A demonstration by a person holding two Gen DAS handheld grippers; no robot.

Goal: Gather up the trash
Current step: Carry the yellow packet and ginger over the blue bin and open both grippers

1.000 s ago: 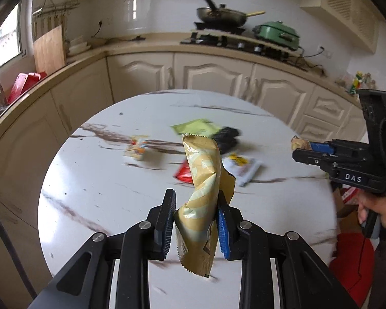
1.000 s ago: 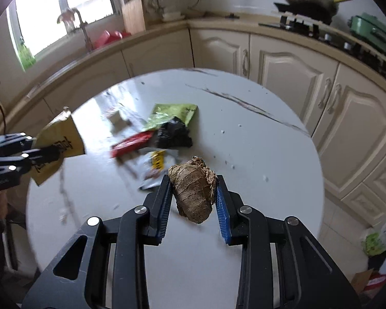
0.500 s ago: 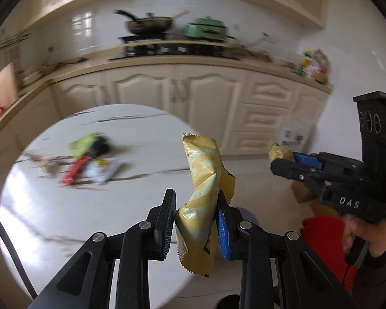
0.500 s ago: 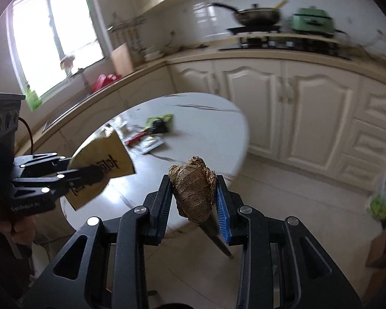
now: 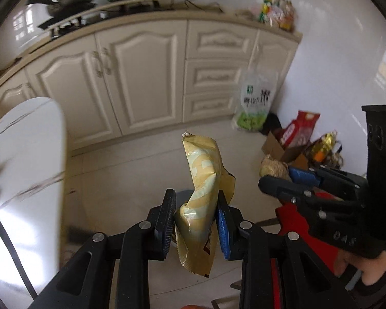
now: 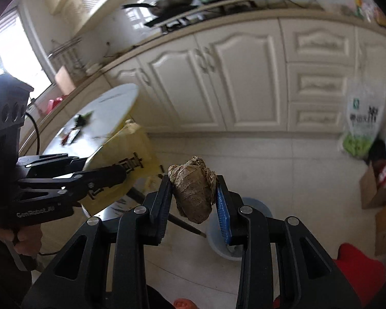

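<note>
My left gripper [image 5: 196, 215] is shut on a yellow snack wrapper [image 5: 202, 195] and holds it upright above the floor. It also shows in the right wrist view [image 6: 121, 172] with the wrapper [image 6: 139, 152]. My right gripper [image 6: 194, 199] is shut on a crumpled brown paper ball [image 6: 193, 189]; it shows at the right of the left wrist view [image 5: 278, 177]. A light blue bin [image 6: 254, 211] stands on the floor just behind the right gripper's fingers. More wrappers [image 6: 76, 128] lie on the round white table [image 6: 103, 113].
Cream kitchen cabinets [image 5: 141, 82] run along the back. A green-and-white bag [image 5: 256, 103], a cardboard box [image 5: 283, 149] and red packets [image 5: 298, 131] sit in the floor corner. A red object [image 6: 357, 273] is at lower right. The table edge [image 5: 38, 154] is at left.
Both grippers have swung right, away from the table and toward the floor, each still holding its piece of trash. The blue bin has come into view.
</note>
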